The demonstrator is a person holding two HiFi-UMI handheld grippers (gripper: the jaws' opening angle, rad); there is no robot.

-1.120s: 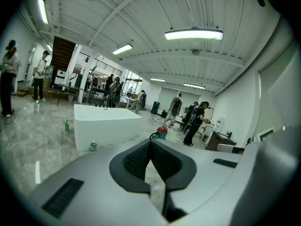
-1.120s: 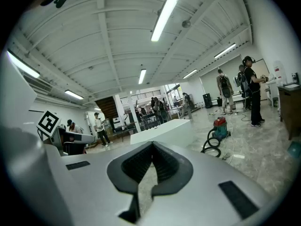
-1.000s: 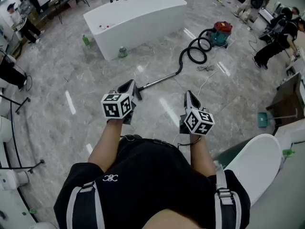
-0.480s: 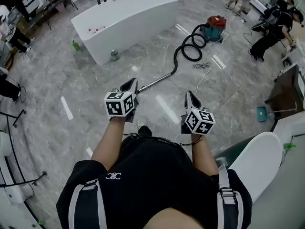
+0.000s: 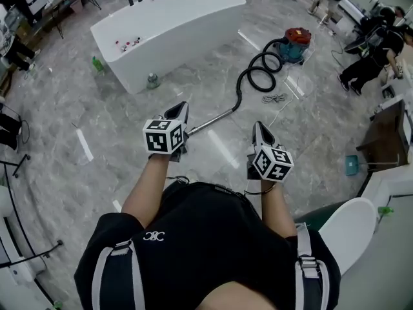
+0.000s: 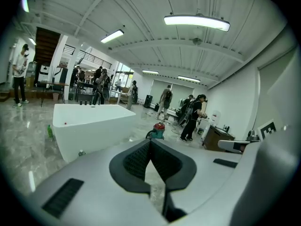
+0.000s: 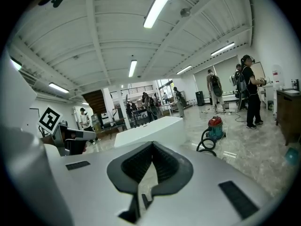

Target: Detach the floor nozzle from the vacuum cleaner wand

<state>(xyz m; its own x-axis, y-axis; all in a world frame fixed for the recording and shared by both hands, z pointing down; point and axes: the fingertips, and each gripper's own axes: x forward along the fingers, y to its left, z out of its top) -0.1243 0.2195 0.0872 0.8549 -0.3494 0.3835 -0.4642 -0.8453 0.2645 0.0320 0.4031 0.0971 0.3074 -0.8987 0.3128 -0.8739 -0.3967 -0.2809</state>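
While we hold both tools out level in front of the body, neither has reached any part of the vacuum cleaner. The left tool [image 5: 183, 106] has its jaws pressed together with nothing between them (its own view confirms this: the dark pads meet at the tip [image 6: 150, 141]). The right tool [image 5: 257, 126] is likewise fully closed and holds nothing, its pads meeting at the tip [image 7: 153, 145].

We take the white bathtub [image 5: 169, 24] as the reference. The vacuum canister [image 5: 299, 43], red on top and teal below, stands on the grey marble floor [image 5: 97, 173] to the right of the bathtub, near its far end. The black hose [image 5: 258, 76] coils on the floor beside the bathtub's right-hand side. The metal wand [image 5: 216, 117] runs from the hose along the floor, on our side of the bathtub, towards the left tool. The wand's near end passes behind the left tool, so we cannot make out the floor nozzle. Both tools are well apart from the bathtub.
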